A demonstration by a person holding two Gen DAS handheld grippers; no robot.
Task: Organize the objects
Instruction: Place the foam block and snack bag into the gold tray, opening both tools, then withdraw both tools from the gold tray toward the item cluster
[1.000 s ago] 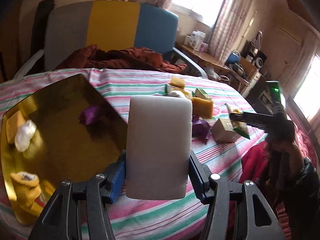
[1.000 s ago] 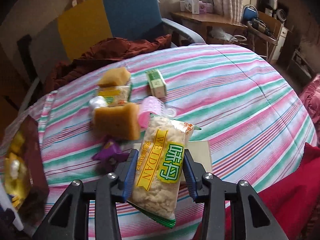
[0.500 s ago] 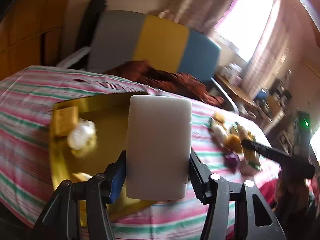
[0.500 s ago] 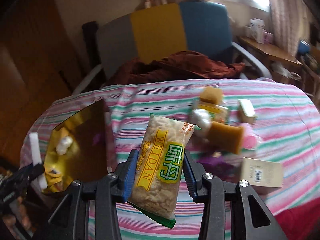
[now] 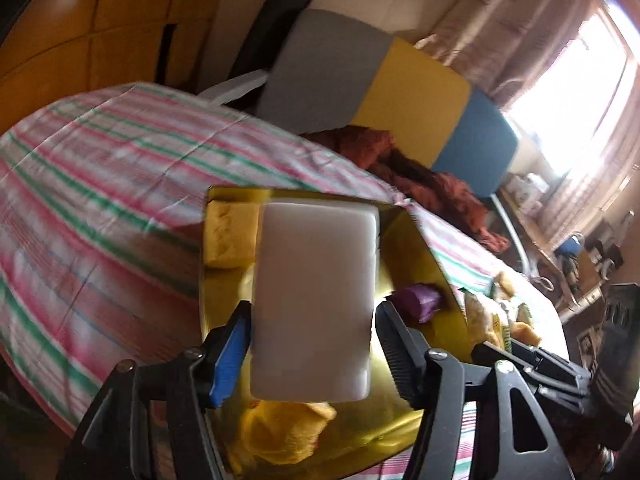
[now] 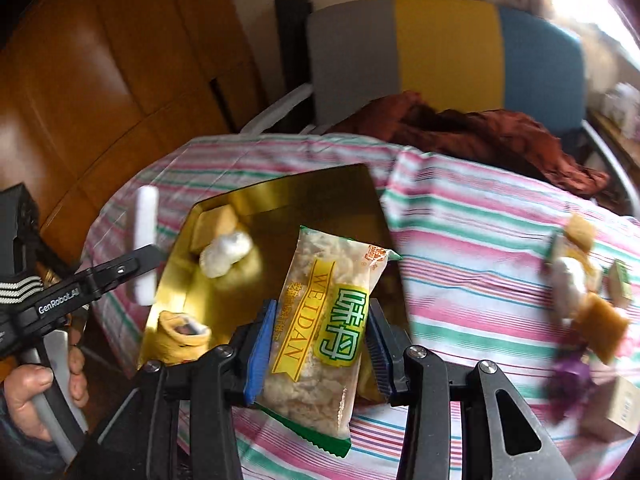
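WEIDAN snack packet [image 6: 326, 330], green label

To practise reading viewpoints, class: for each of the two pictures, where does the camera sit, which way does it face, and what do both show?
Left wrist: on the left gripper, looking down along its fingers, which have just been opening with the white block between them, over the gold tray.
Right wrist: on the right gripper, facing down past its snack packet; the hand holding the left gripper shows at left.
Shared: tray, striped tablecloth, chair.
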